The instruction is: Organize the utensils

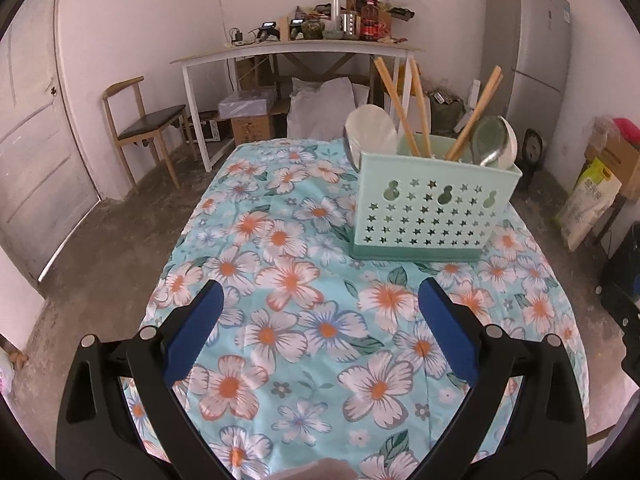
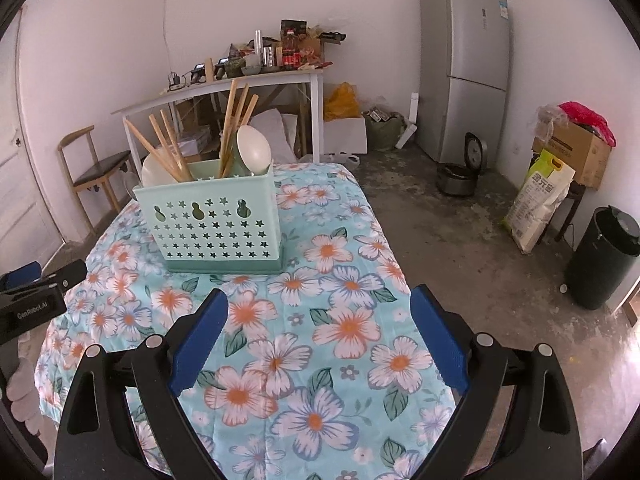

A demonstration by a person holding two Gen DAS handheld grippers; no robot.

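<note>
A mint-green utensil holder (image 1: 434, 212) (image 2: 212, 224) with star cut-outs stands on the flowered tablecloth (image 1: 304, 320) (image 2: 320, 320). Wooden chopsticks (image 1: 400, 108) (image 2: 232, 120) and pale spoons (image 1: 370, 132) (image 2: 253, 148) stick up out of it. My left gripper (image 1: 320, 300) hovers over the cloth in front of the holder, open, nothing between its blue pads. My right gripper (image 2: 318, 308) is also open and empty, nearer than the holder and to its right. The left gripper's black body (image 2: 32, 300) shows at the left edge of the right wrist view.
A white side table (image 1: 296, 48) loaded with bottles and clutter stands against the back wall, a wooden chair (image 1: 140, 128) to its left. A grey fridge (image 2: 464, 72), a rice cooker (image 2: 460, 176), boxes and a black bin (image 2: 604, 256) line the right side.
</note>
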